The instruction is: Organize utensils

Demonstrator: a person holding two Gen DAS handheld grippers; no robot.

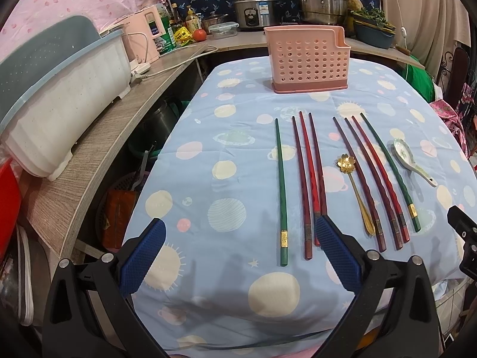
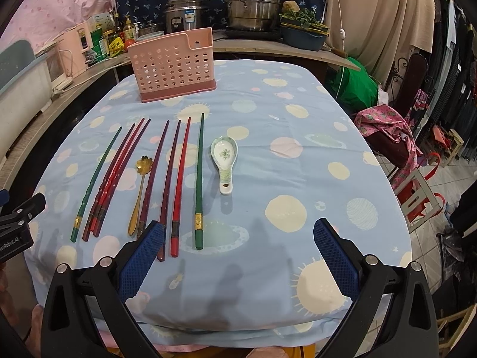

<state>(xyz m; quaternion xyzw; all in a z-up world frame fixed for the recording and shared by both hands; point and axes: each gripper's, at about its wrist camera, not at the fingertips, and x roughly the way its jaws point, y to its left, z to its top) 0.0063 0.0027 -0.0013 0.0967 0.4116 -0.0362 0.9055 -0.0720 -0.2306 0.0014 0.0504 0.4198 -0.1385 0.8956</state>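
A pink perforated utensil holder [image 1: 308, 59] [image 2: 174, 65] stands empty-looking at the far end of the blue patterned table. Several chopsticks lie side by side in front of it: a green one [image 1: 281, 191] at the left, red and dark ones [image 1: 310, 179] [image 2: 167, 185] in two groups, another green one [image 2: 199, 179] at the right. A gold flower spoon [image 1: 354, 191] [image 2: 138, 191] lies among them, and a white ceramic spoon [image 1: 408, 159] [image 2: 225, 158] lies rightmost. My left gripper [image 1: 240, 228] hovers open near the handle ends of the left group. My right gripper [image 2: 238, 228] is open near the right group's handles.
A wooden counter [image 1: 98, 149] runs along the left with a white dish rack [image 1: 59, 104], a pink appliance and bottles. Steel pots [image 2: 253, 6] and a rice cooker [image 1: 253, 9] stand behind the table [image 2: 313, 179]. Chairs and clothes [image 2: 396, 137] crowd the right side.
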